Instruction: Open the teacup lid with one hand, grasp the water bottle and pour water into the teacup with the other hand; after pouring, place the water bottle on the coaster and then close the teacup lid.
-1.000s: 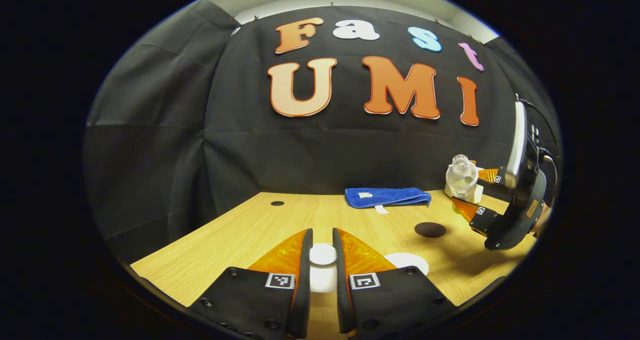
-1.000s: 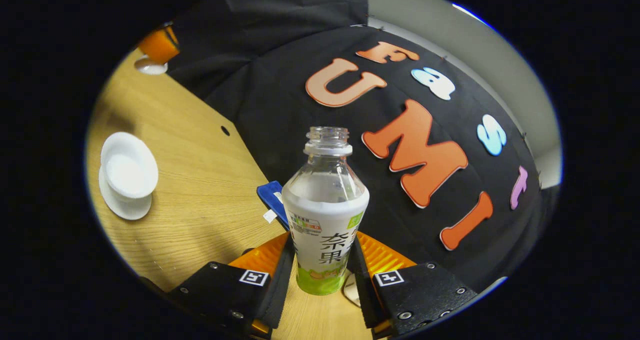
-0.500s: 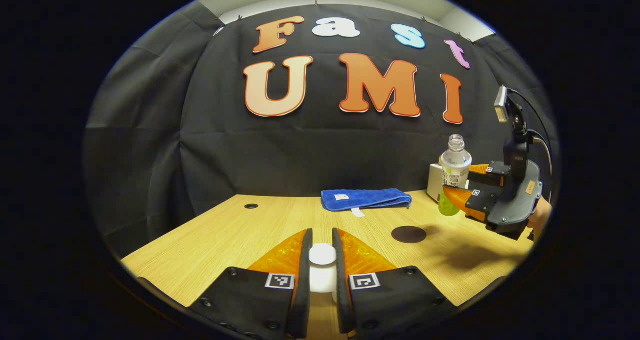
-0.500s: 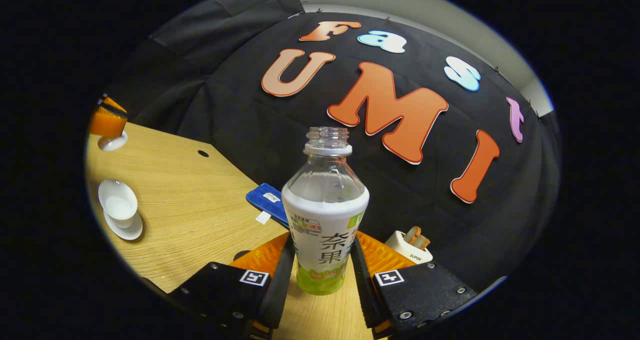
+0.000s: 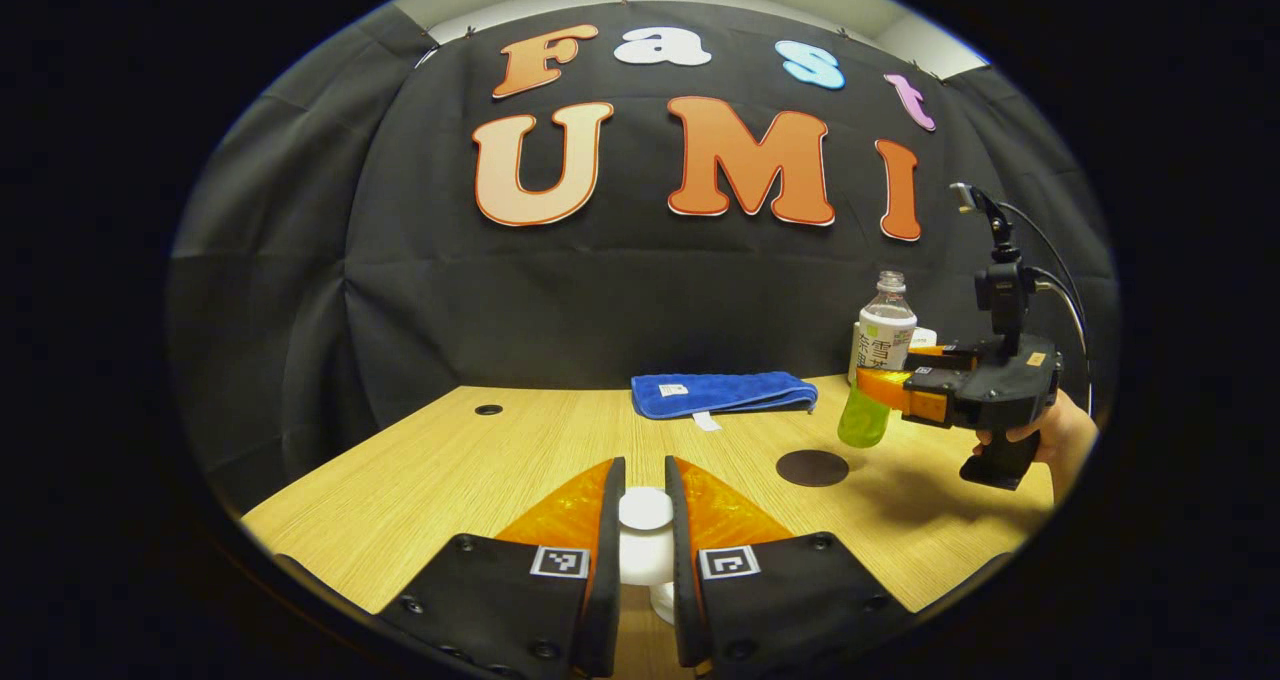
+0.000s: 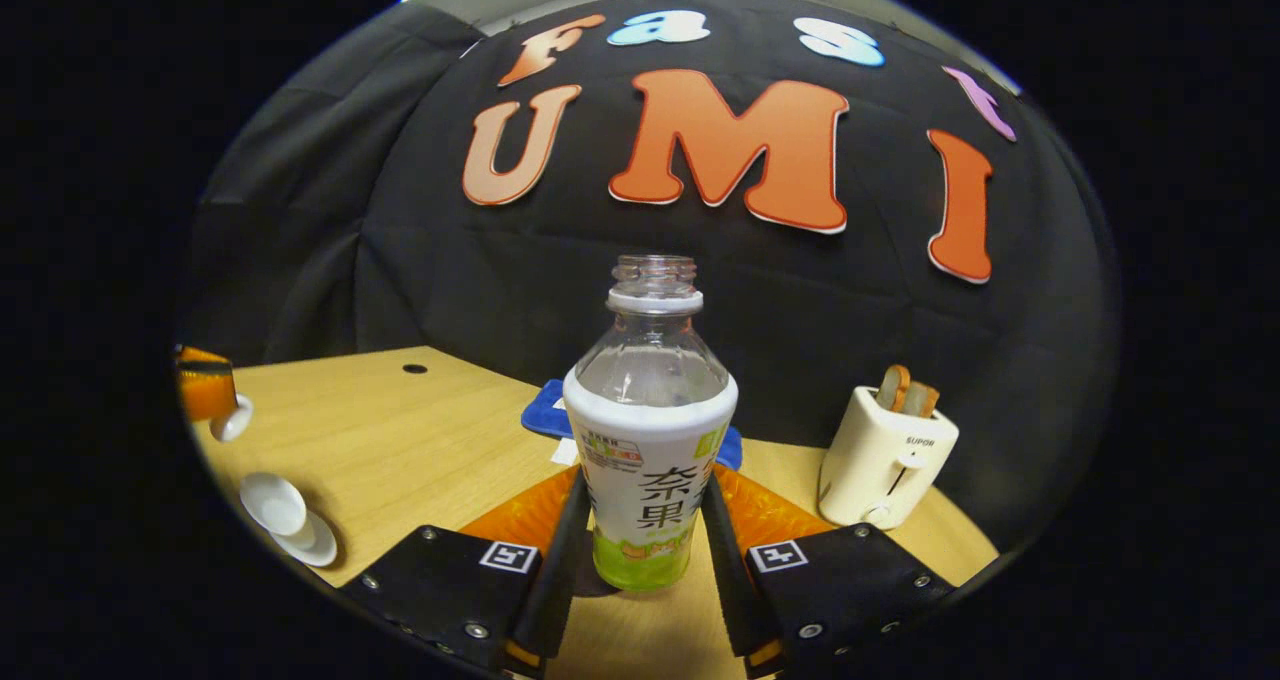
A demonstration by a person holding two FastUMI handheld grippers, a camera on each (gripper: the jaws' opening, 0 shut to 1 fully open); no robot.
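Right gripper (image 6: 645, 550) clamps the bottle (image 6: 650, 460) upright between its fingers; left gripper (image 5: 645, 530) grips the lid (image 5: 645, 510)

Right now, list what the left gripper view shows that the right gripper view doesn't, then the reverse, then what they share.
Left gripper view: the hand holding the right gripper, and the coaster seen whole. Right gripper view: the open teacup, and bread in a toaster. Both: the bottle clamped in the right gripper, the lid clamped in the left gripper, the towel and the table.
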